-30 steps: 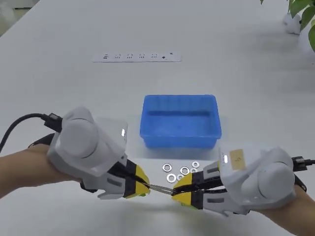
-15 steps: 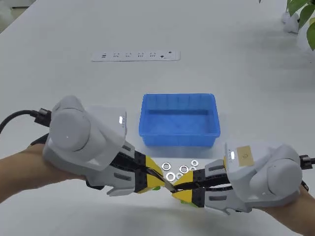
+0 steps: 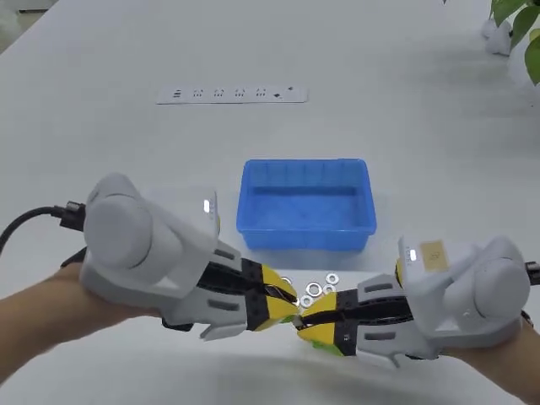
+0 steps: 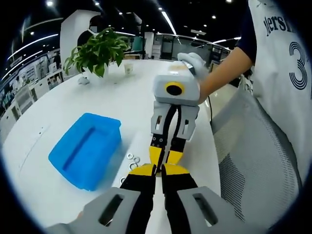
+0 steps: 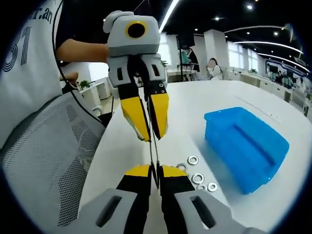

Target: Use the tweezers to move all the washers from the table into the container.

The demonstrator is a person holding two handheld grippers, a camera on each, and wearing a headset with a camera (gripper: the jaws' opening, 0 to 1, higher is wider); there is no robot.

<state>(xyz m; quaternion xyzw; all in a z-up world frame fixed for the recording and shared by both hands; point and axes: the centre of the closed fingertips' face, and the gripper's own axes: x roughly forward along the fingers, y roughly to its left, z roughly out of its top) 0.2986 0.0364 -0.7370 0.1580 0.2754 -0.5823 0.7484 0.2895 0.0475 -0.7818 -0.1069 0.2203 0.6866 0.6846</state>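
**Right gripper view: tweezers gripped at both ends, no washer picked yet**

The tweezers (image 5: pixel 153 156) are a thin dark metal strip spanning the gap btwn the two tools. They hang just above the table, on the near side of the washers and slightly left of them. The right gripper (image 5: pixel 155 174) has its jaws drawn narrow and pinched on one end. The left gripper (image 5: pixel 149 135) faces it w/ jaws likewise closed in on the other end. Which end is the tip is too fine to tell.

The washers (image 5: pixel 198 178) are small, flat, shiny silver rings in a loose cluster, some touching. They lie flat on the white table (image 3: pixel 380 101), just near of the blue container (image 3: pixel 305 163). The container's floor looks bare in head view.

Step in hand is prob. setup, i.e. seating the tweezers for a working grip, w/ no transfer begun. The next move calls for one gripper to let go while the other keeps hold, tips pointing out. The tips then go down onto the nearest ring. The rings are flat and slick, so the tips likely need an edge or the hole to catch.

Far back lies a power strip (image 3: pixel 232 94), w/ plant (image 3: pixel 516 17) leaves at far right.
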